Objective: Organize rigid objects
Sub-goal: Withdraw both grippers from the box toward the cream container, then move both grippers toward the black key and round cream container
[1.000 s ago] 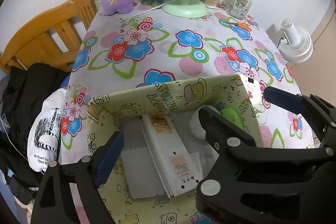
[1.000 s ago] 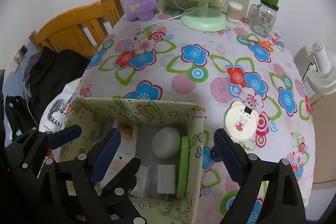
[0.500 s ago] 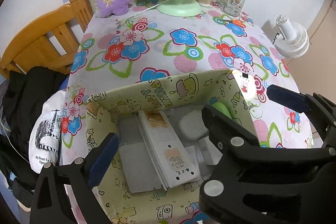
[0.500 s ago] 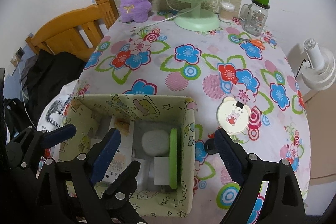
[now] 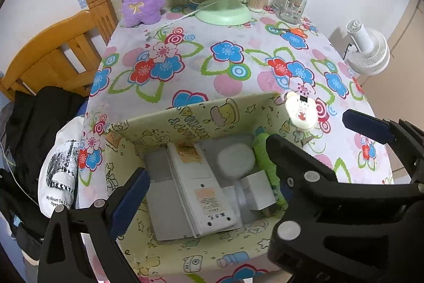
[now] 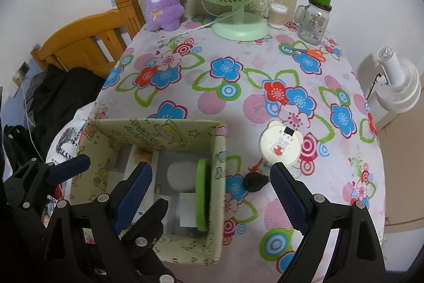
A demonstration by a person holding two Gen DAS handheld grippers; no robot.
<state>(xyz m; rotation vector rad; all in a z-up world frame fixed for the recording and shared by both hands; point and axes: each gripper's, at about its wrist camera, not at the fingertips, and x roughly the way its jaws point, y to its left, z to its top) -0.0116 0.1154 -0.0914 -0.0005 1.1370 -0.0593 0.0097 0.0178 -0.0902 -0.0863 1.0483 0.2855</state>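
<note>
Currently: left gripper [image 5: 204,192], jaws wide, nothing held, above the patterned box [image 5: 185,121] at lower centre of the left view. Right gripper [image 6: 212,192], jaws wide, empty, straddling the box's right wall and a small black object [image 6: 254,182] on the surface. Box holds a white remote [image 5: 201,184], white oval case [image 5: 234,161], white adapter [image 5: 258,188], green disc [image 6: 202,192]. Outstanding: cream bear-shaped case [image 6: 281,147], right of box. Advice: centre the jaws over the black object, lower squarely, avoid the wall.
</note>
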